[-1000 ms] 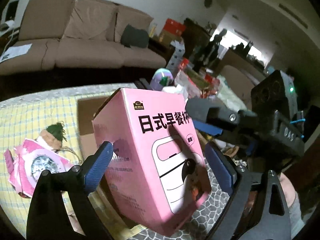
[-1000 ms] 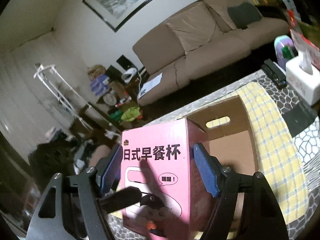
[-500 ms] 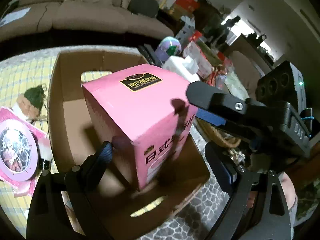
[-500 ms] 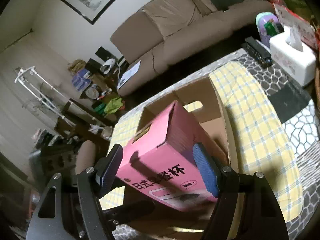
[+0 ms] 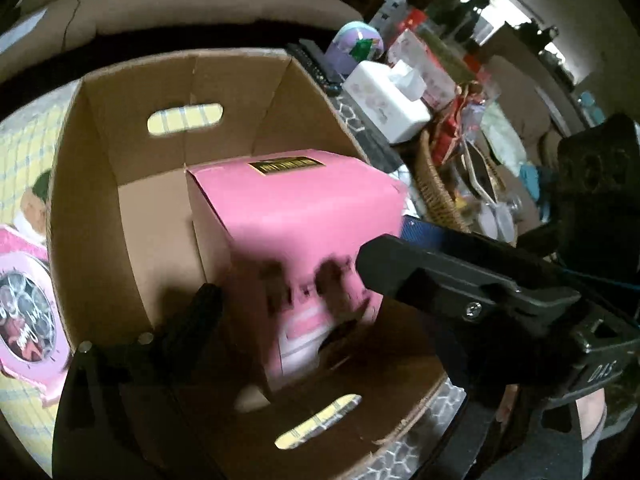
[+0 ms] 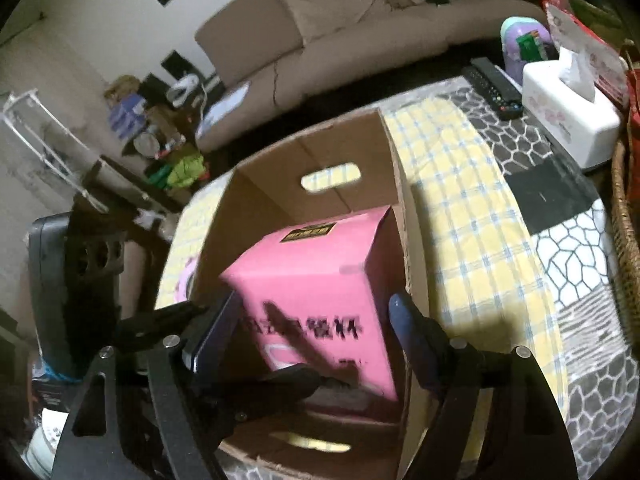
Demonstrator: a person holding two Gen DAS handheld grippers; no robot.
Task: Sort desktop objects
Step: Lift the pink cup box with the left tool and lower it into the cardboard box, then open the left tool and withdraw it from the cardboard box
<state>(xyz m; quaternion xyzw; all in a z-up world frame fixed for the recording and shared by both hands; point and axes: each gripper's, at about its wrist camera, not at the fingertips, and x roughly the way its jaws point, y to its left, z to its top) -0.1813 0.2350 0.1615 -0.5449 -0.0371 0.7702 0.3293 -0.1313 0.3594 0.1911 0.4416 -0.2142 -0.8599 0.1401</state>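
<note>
A pink box [image 5: 296, 208] [image 6: 316, 276] with black lettering stands tilted inside an open brown cardboard box [image 5: 100, 184] [image 6: 276, 176], its lower half blurred. My left gripper [image 5: 320, 320] straddles it with jaws opening; its left finger [image 5: 200, 308] is beside the pink box's left edge, its right finger hidden behind the other gripper. My right gripper [image 6: 316, 312] comes from the opposite side, jaws opening too, blue pads on either side of the pink box with thin gaps. One finger of the left gripper [image 6: 280, 388] crosses below the pink box.
The cardboard box rests on a yellow checked cloth [image 6: 472, 220] over a table. A white tissue box [image 6: 568, 120], remote controls [image 6: 496, 88], a purple container [image 6: 524, 44] and a wicker basket [image 5: 436, 196] crowd the right. A pink round package [image 5: 24, 316] lies left.
Both grippers sank and tipped downward, carrying the pink box from above the cardboard box down into it. Their jaws have spread slightly wider around it.
</note>
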